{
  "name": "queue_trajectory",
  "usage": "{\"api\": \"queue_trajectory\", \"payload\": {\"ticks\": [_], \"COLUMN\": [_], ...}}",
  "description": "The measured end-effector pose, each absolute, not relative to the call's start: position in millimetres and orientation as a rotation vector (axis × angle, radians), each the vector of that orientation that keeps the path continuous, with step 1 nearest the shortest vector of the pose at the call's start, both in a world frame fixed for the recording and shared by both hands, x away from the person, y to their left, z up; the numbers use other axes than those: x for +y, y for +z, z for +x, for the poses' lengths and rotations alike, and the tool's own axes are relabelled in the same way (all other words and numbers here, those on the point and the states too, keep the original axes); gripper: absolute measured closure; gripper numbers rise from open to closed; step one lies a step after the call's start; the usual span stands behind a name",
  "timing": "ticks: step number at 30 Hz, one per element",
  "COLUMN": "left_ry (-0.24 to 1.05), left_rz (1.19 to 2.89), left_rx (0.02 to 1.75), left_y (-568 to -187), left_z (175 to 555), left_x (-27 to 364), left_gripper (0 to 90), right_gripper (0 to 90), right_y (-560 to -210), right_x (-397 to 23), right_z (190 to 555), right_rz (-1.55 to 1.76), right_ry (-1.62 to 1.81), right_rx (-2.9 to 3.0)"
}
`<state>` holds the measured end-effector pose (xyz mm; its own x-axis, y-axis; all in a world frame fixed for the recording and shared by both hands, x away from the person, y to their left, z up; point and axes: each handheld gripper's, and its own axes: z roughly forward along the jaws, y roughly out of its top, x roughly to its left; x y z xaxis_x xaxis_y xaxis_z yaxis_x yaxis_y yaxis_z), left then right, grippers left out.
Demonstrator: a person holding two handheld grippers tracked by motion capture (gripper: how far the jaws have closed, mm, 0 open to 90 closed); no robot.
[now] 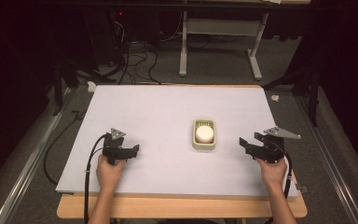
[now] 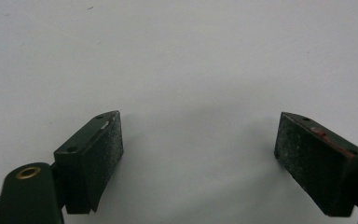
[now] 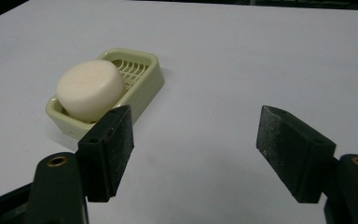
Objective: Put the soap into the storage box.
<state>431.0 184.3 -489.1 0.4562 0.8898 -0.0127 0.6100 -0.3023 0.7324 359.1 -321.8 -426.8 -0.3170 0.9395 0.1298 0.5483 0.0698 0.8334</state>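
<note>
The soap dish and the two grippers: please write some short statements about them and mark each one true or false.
1. The soap lies in the dish. True.
2. The right gripper is shut on the soap. False: its jaws stand wide apart over the bare mat, and the soap lies untouched in the dish.
3. The left gripper is open with nothing between its jaws. True.
4. The dish stands nearer to the left gripper than to the right one. False: in the high view it stands nearer to the right gripper.
5. The soap is square. False: it is a round, pale cake.
</note>
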Motion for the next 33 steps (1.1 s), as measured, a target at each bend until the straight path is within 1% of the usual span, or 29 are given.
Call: {"api": "queue_trajectory", "payload": {"ticks": [18,33], "left_ry": [0.528,0.529], "left_rz": [2.029,2.029], "left_rx": [1.247,1.247], "left_y": [-489.1,-489.1], "left_z": [431.0,431.0], "left_x": [184.3,184.3], "left_gripper": [15.7,15.8], "right_gripper": [28.6,28.7], "right_y": [-441.3,-457.9], "right_x": [-323.6,-308.3], "right_z": [348.6,350.2], "right_rz": [1.494,1.497], "right_ry": [1.174,1.157], "right_rx": [1.914,1.964]}}
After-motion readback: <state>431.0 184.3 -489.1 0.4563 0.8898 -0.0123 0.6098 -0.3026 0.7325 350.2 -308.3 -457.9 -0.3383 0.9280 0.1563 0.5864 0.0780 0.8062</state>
